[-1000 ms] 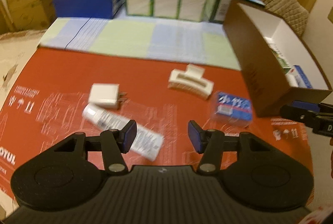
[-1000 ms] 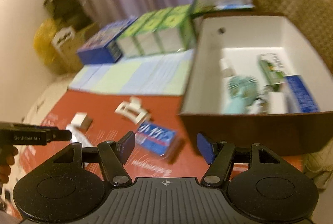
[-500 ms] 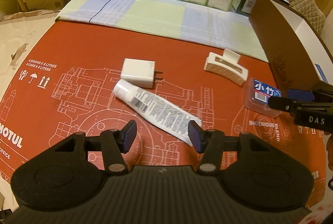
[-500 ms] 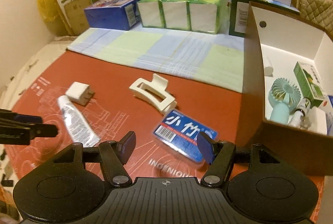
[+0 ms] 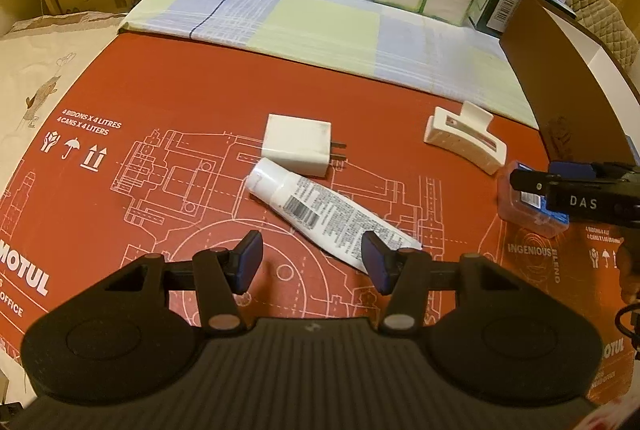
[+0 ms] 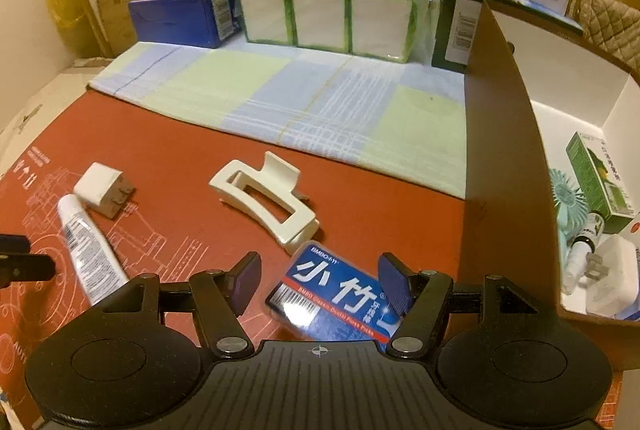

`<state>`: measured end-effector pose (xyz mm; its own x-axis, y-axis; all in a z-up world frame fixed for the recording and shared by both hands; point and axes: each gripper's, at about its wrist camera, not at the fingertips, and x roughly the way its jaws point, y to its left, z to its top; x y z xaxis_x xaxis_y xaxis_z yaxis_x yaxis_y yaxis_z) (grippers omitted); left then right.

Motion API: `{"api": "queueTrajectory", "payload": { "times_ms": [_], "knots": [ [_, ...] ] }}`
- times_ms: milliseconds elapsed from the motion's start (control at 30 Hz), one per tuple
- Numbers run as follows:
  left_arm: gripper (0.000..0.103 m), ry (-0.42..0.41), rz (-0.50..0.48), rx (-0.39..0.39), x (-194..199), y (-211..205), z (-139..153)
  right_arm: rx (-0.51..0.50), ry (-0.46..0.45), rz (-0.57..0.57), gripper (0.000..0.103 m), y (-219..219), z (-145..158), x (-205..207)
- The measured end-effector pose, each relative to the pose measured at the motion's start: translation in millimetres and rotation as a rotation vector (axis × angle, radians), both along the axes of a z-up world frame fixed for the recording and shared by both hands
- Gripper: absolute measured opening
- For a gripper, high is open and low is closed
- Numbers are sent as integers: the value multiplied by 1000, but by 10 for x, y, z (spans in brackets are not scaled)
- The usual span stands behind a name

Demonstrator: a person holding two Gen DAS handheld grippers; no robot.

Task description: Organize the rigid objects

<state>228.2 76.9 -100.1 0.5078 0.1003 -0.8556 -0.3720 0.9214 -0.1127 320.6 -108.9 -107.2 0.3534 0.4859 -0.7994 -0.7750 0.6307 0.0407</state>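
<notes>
On the red mat (image 5: 120,90) lie a white tube (image 5: 320,214), a white plug charger (image 5: 296,144), a cream hair claw (image 5: 464,142) and a clear case with a blue label (image 6: 336,294). My left gripper (image 5: 313,264) is open just above the mat, its right pad in front of the tube's crimped end. My right gripper (image 6: 320,282) is open over the blue-labelled case, which lies between the jaws with a gap at the left pad. In the left wrist view the right gripper (image 5: 536,182) hovers over that case (image 5: 532,210). The left gripper's fingertip (image 6: 16,262) shows at the right wrist view's left edge.
A brown cardboard box (image 6: 508,150) with a white inside stands at the right, holding a mint fan (image 6: 568,198), a green carton, a small bottle and a white charger. Behind the mat lie a checked cloth (image 6: 320,102), green tissue packs (image 6: 332,14) and a blue box (image 6: 180,14).
Both grippers have come lower and nearer to the mat. The left one has closed in on the tube, the right one has moved over the blue-labelled case. Jaw gaps look unchanged.
</notes>
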Motion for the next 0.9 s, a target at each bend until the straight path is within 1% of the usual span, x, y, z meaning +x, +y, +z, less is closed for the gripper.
{"api": "queueTrajectory", "payload": {
  "times_ms": [133, 267, 400, 533, 667, 900],
  "knots": [
    [50, -5, -4, -8, 13, 34, -6, -7, 9, -13, 63, 23, -36, 31],
    [50, -6, -24, -16, 50, 19, -24, -23, 98, -41, 63, -14, -84, 27],
    [50, 5, -36, -22, 98, 7, -60, -22, 139, -76, 63, -109, -79, -42],
    [50, 7, -49, -25, 141, 3, -76, -26, 169, -106, 63, -284, -73, -119],
    [50, 12, -55, -23, 184, 6, -93, -17, 212, -166, 63, -534, -79, -164],
    [50, 32, -53, -43, 269, -3, -158, -25, 211, -294, 63, -970, -32, -160]
  ]
}}
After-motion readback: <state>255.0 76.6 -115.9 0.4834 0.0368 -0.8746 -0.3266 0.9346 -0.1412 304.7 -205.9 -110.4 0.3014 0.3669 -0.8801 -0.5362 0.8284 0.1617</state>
